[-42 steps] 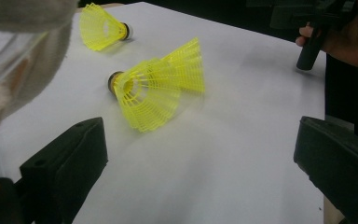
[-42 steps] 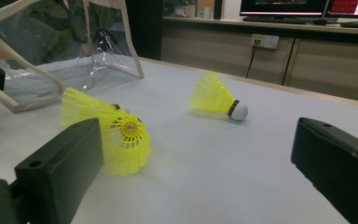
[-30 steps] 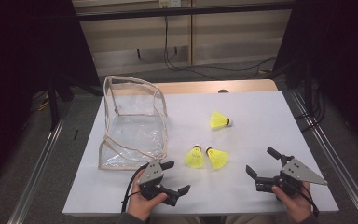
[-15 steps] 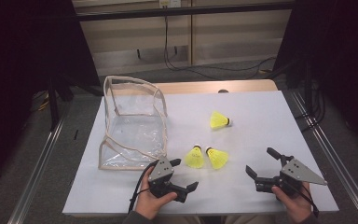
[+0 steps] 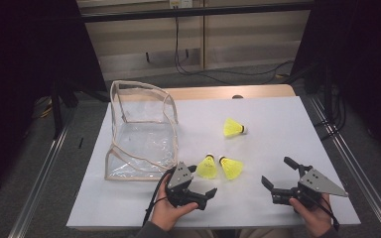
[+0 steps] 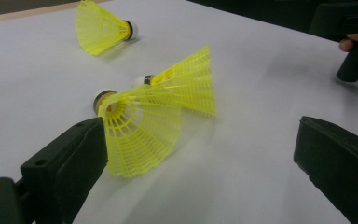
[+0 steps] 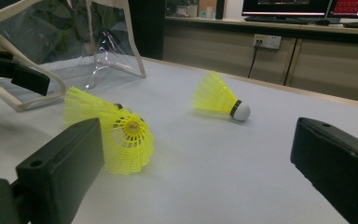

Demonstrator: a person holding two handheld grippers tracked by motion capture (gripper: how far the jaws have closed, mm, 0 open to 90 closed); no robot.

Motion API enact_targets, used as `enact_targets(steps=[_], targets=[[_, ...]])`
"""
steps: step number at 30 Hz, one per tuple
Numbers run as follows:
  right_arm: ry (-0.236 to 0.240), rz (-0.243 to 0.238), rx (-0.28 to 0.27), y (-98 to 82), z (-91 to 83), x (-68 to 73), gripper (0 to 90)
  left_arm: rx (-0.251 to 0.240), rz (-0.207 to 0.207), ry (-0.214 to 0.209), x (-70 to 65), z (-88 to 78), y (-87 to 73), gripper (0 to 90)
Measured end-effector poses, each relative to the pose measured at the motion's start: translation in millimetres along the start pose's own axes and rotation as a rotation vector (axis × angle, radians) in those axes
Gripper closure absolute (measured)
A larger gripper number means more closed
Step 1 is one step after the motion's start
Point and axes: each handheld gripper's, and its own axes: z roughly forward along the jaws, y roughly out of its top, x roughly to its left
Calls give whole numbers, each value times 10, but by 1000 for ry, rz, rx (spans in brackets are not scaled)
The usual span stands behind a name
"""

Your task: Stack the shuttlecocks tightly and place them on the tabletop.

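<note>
The left gripper (image 5: 204,194) is held with jaws spread wide and empty, and the nearest shuttlecock (image 5: 207,167) is seen just beyond them, slightly left. Its long axis is laid near-to-far, cork end away, skirt touching a second shuttlecock (image 5: 231,168). The right gripper (image 5: 279,177), likewise wide open, is placed farther off.

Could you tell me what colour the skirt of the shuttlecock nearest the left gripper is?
Bright yellow mesh; the shuttlecock shows best in the left gripper view.

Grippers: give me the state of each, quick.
Left gripper: open, holding nothing, beside a shuttlecock.
Right gripper: open, holding nothing.
</note>
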Motion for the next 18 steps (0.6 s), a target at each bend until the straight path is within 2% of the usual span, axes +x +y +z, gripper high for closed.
enact_targets(steps=[3,13,15,18], targets=[[0,1,2,0,0,3,20,3,-21,22,1,35,2,29],[2,1,0,1,-3,2,20,21,-31,53,7,95,26,36],[0,2,0,2,-3,6,20,19,-40,45,-8,109,26,38],[-2,-1,-4,3,-3,2,21,28,-21,35,-43,110,35,51]])
